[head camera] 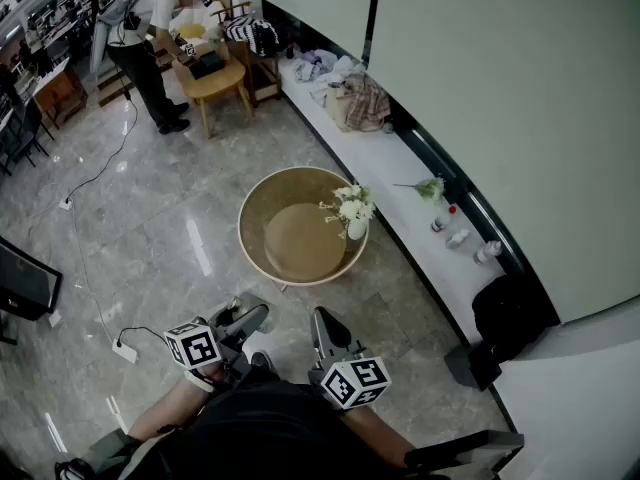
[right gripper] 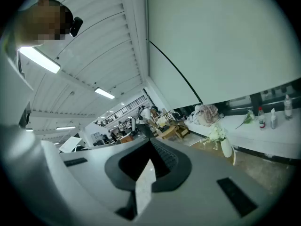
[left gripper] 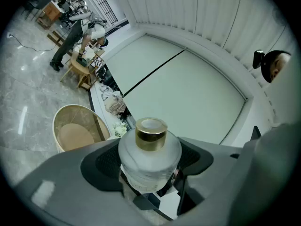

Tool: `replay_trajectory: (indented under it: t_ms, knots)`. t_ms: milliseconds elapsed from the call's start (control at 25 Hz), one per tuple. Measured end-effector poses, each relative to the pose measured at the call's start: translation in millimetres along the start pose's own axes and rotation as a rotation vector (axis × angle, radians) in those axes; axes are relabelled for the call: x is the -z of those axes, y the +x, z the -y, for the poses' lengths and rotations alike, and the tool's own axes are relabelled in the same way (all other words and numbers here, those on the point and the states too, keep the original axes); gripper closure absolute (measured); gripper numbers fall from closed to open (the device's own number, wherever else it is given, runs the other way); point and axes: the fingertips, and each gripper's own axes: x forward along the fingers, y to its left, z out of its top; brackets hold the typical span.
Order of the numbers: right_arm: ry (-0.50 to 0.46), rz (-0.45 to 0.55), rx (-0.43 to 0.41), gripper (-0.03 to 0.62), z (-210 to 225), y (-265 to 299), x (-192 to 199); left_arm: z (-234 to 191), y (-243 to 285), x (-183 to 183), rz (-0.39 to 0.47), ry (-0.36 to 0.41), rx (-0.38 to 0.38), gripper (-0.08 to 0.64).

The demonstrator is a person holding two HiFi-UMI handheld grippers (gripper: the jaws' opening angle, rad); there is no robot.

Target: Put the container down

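The left claw [head camera: 248,320] is clamped around a frosted container [left gripper: 149,160] with a gold collar, its pads pressing the body from both sides. It is held upright and close to the person, above the marble floor [head camera: 170,228] and well apart from the round worktop [head camera: 256,206], which carries a vase of white flowers [head camera: 352,212]. The right claw [head camera: 326,330] is drawn together, with only a pale sliver showing between its pads.

No legible text or markings.
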Motion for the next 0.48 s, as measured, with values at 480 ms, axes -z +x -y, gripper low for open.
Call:
replay_trajectory:
  t_ms: [480]
  knots:
    - [-0.045,-0.128,0.013,0.586,-43.8,4.6,49.3,-2.6,-56.3,33.2,-0.039,0.130,-0.016,0.218]
